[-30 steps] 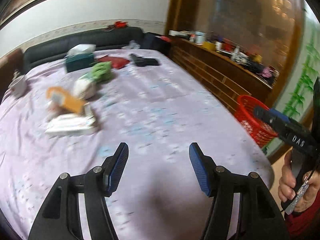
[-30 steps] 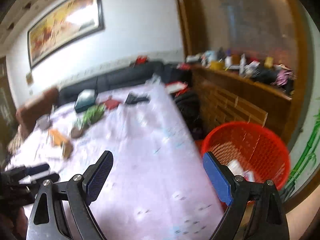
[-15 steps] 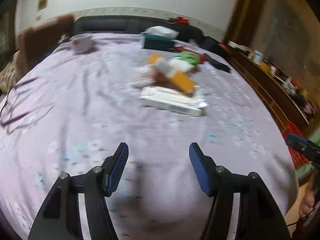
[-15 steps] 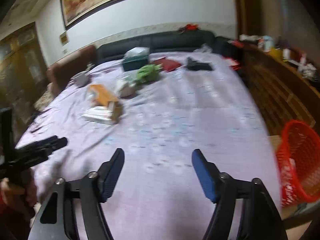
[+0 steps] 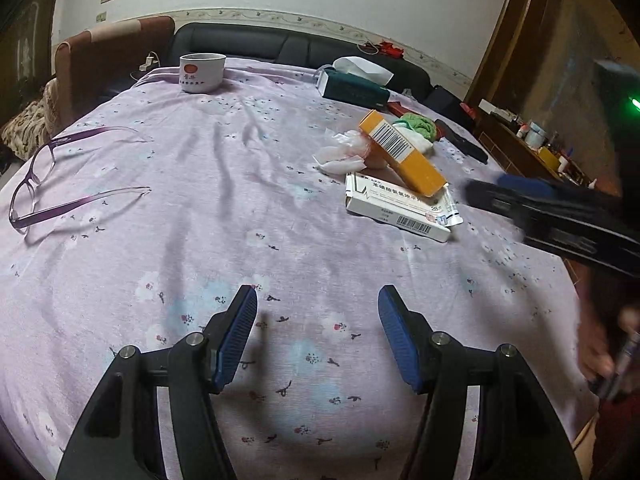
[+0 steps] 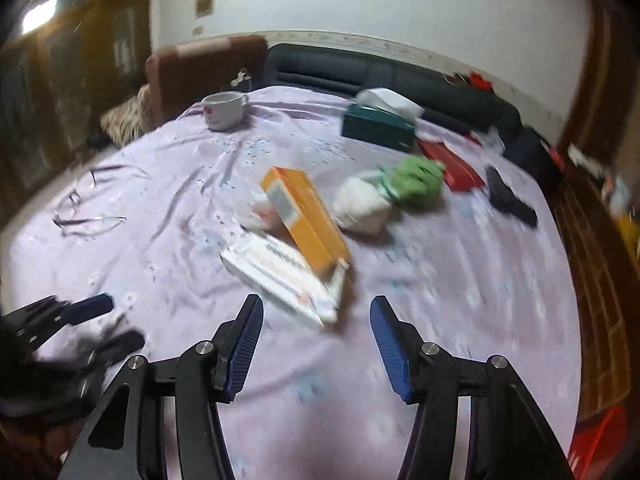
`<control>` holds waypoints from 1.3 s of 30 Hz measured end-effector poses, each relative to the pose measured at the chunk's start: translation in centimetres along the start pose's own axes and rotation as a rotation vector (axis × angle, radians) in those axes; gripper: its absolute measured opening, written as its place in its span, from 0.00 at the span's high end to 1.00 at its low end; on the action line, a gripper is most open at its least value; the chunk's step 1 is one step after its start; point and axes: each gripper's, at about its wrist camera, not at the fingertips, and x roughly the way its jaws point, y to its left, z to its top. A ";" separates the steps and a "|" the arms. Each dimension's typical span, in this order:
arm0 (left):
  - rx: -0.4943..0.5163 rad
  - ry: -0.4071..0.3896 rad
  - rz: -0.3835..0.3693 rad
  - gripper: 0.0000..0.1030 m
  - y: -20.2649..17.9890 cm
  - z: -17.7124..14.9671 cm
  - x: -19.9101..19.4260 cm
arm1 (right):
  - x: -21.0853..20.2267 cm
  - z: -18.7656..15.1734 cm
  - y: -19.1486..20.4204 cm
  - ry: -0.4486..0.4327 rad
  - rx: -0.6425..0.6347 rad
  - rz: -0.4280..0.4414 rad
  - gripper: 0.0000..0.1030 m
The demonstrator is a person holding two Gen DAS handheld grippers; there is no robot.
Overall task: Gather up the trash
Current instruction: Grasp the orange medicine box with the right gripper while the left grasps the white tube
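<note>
A pile of trash lies mid-table on the lilac cloth: an orange box leans on a flat white box, with crumpled tissue behind them. A white wad and a green cloth lie beyond. My left gripper is open and empty over bare cloth, short of the pile. My right gripper hovers just in front of the white box, its jaws closing with nothing between them. It shows blurred at the right of the left wrist view.
On the cloth are purple glasses at the left, a white cup at the back, a teal tissue box, a red packet and a black object. A red basket stands on the floor, lower right.
Both views have swung from the red basket side towards the trash pile, which is now much closer. The right gripper's jaws have narrowed. The left gripper's jaws stand as before.
</note>
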 end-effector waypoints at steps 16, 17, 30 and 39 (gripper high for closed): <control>0.012 0.015 -0.051 0.40 -0.3 0.3 0.6 | 9.0 4.5 -1.1 0.075 -0.044 -0.164 0.78; 0.012 0.016 -0.052 0.40 -0.4 0.3 0.7 | 8.4 4.2 -2.0 0.070 -0.006 -0.137 0.78; 0.098 0.010 -0.162 0.40 -3.8 0.0 -0.8 | -0.9 -2.4 -4.3 -0.035 0.236 0.152 0.77; 0.195 0.060 -0.173 0.42 -11.1 -0.6 0.7 | -7.6 -6.9 -7.1 -0.204 0.336 -0.063 0.77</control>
